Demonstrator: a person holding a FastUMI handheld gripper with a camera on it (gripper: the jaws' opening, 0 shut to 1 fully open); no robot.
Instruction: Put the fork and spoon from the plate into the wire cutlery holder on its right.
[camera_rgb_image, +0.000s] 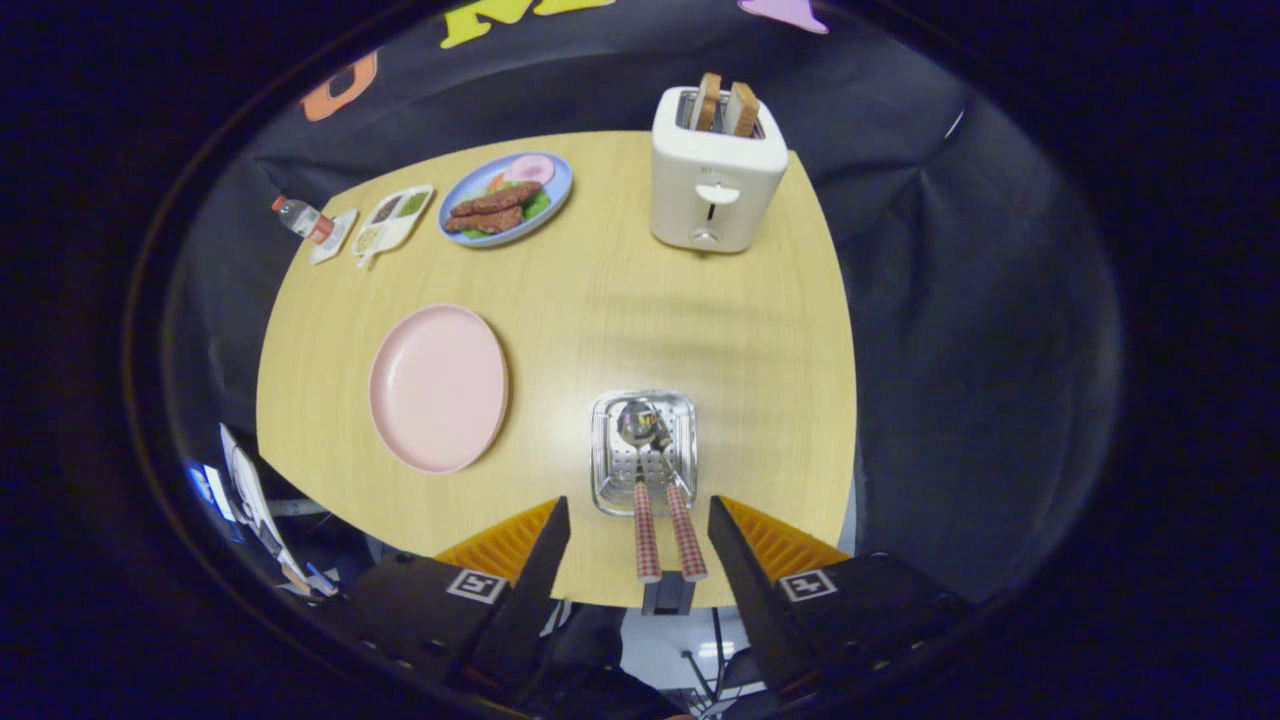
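The gripper (638, 530) hangs spread wide over the counter (620, 300), pinching nothing. Between its fingers rise two checked handles: the spoon (641, 470) and fork (680, 520) stand together in the wire cutlery holder (605, 450), just ahead. The pink plate (438, 388) lies bare, left of the holder.

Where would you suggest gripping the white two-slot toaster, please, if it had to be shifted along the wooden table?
Grip the white two-slot toaster across its body, low down, coming in from the front where the lever faces the gripper. Its flat upright sides suit opposing fingers, while the two bread slices block the top. The open fingers look narrower than the body, so pushing may work better.
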